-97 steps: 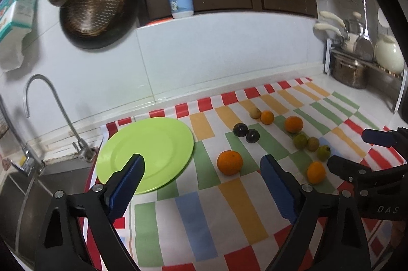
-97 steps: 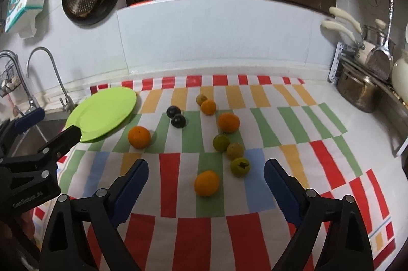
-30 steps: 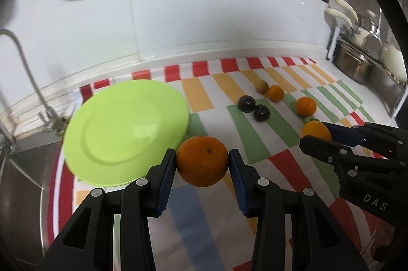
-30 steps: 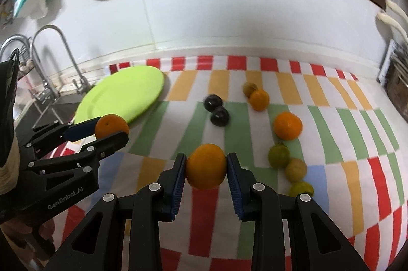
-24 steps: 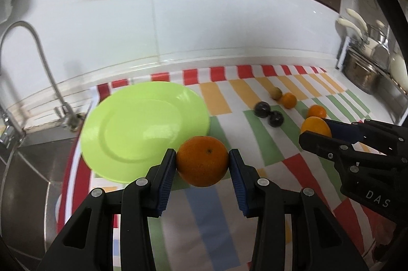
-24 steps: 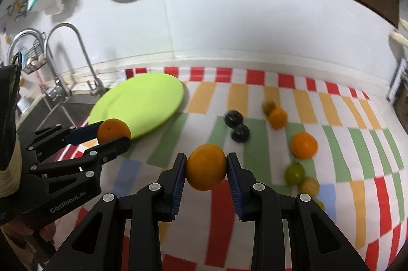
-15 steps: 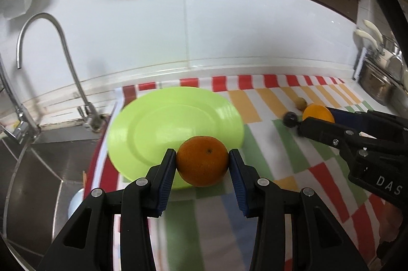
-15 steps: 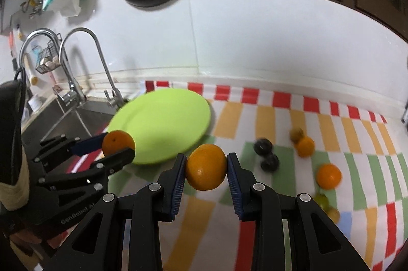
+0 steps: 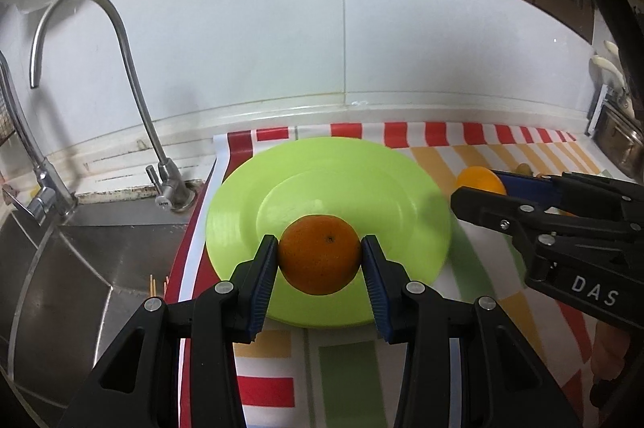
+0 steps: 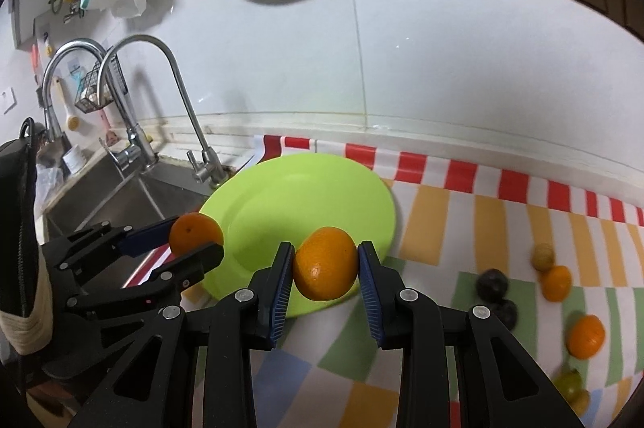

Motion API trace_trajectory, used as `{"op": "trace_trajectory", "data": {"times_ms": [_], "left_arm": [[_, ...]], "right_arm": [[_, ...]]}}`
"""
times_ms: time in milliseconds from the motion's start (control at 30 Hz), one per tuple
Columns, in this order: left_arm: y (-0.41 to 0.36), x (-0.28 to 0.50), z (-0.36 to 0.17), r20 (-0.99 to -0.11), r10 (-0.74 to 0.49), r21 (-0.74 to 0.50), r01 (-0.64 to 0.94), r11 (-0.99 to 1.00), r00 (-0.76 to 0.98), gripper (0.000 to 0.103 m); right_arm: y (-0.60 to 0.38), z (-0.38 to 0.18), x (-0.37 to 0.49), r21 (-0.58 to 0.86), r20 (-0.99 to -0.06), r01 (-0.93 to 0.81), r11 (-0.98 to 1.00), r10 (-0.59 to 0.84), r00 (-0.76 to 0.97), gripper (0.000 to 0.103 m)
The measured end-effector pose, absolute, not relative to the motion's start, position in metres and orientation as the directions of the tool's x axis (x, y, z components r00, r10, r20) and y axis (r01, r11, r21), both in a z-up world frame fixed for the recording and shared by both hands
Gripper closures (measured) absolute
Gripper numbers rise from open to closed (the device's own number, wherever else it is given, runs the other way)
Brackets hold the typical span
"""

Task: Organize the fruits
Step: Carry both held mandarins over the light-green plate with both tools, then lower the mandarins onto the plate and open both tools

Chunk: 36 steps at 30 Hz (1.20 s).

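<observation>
left hand-held gripper (image 9: 320, 259) tilts down toward the bench (image 9: 463, 267), blue pads clamped on a dark orange (image 9: 320, 255), one pad on each side. the fruit hangs in front of the near part of the green plate (image 9: 386, 194); cannot tell whether it touches it.

right hand-held gripper (image 10: 325, 269) tilts down likewise, pads pressed on a paler orange (image 10: 325, 263), seen against the plate's near-right rim (image 10: 374, 194). in the left view it enters from the right, just right of the plate.

loose fruit (image 10: 585, 333) lies on the striped cloth (image 10: 442, 210), well right of the plate. the tap (image 9: 133, 66) and sink (image 9: 60, 267) are left of it.

versus a second ago: both grippers have swung left, each with its orange still clamped. the plate was then far-left of the left gripper; the scattered fruit has slid to the right edge of both views.
</observation>
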<state>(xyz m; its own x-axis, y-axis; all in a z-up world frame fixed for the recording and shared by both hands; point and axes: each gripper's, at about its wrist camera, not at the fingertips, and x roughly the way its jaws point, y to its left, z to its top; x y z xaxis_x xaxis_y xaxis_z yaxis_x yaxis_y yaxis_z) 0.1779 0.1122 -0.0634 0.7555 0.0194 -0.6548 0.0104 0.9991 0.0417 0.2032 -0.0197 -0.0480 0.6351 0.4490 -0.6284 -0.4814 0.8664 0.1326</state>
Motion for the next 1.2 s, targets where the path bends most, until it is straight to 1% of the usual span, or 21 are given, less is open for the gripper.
{"op": "trace_trajectory", "data": {"times_ms": [300, 700, 800, 933, 1000, 1033, 1067, 1133, 1167, 1200], "left_arm": [[0.121, 0.194, -0.082, -0.682, 0.013, 0.032, 0.011, 0.999, 0.731, 0.062], [0.128, 0.214, -0.098, -0.697, 0.015, 0.038, 0.015, 0.999, 0.717, 0.062], [0.131, 0.220, -0.103, -0.720, -0.008, 0.008, 0.020, 1.000, 0.694, 0.062], [0.132, 0.220, -0.105, -0.722, -0.005, 0.007, 0.013, 1.000, 0.692, 0.061], [0.132, 0.221, -0.105, -0.725, -0.004, 0.010, 0.017, 1.000, 0.688, 0.057], [0.132, 0.220, -0.105, -0.725, 0.004, 0.016, 0.011, 1.000, 0.689, 0.050], [0.132, 0.219, -0.104, -0.722, 0.011, 0.019, 0.004, 1.000, 0.692, 0.046], [0.132, 0.214, -0.099, -0.712, 0.017, 0.021, -0.003, 1.000, 0.702, 0.046], [0.132, 0.213, -0.097, -0.707, 0.022, 0.024, -0.007, 1.000, 0.707, 0.045], [0.132, 0.209, -0.093, -0.699, 0.031, 0.032, -0.013, 0.999, 0.714, 0.045]], "right_arm": [[0.001, -0.075, 0.229, 0.140, -0.671, -0.504, 0.852, 0.456, 0.585, 0.070], [0.013, -0.092, 0.251, 0.125, -0.694, -0.504, 0.855, 0.439, 0.571, 0.070], [0.016, -0.095, 0.255, 0.116, -0.697, -0.508, 0.853, 0.435, 0.571, 0.070], [0.018, -0.098, 0.259, 0.122, -0.708, -0.512, 0.850, 0.436, 0.556, 0.070], [0.018, -0.100, 0.260, 0.132, -0.714, -0.511, 0.850, 0.439, 0.545, 0.070], [0.018, -0.101, 0.260, 0.134, -0.718, -0.510, 0.849, 0.438, 0.541, 0.070], [0.018, -0.102, 0.260, 0.139, -0.718, -0.511, 0.848, 0.441, 0.538, 0.070], [0.017, -0.100, 0.259, 0.143, -0.709, -0.510, 0.848, 0.448, 0.546, 0.069], [0.015, -0.097, 0.257, 0.145, -0.698, -0.508, 0.849, 0.452, 0.556, 0.066], [0.013, -0.093, 0.255, 0.147, -0.684, -0.505, 0.851, 0.456, 0.569, 0.060]]}}
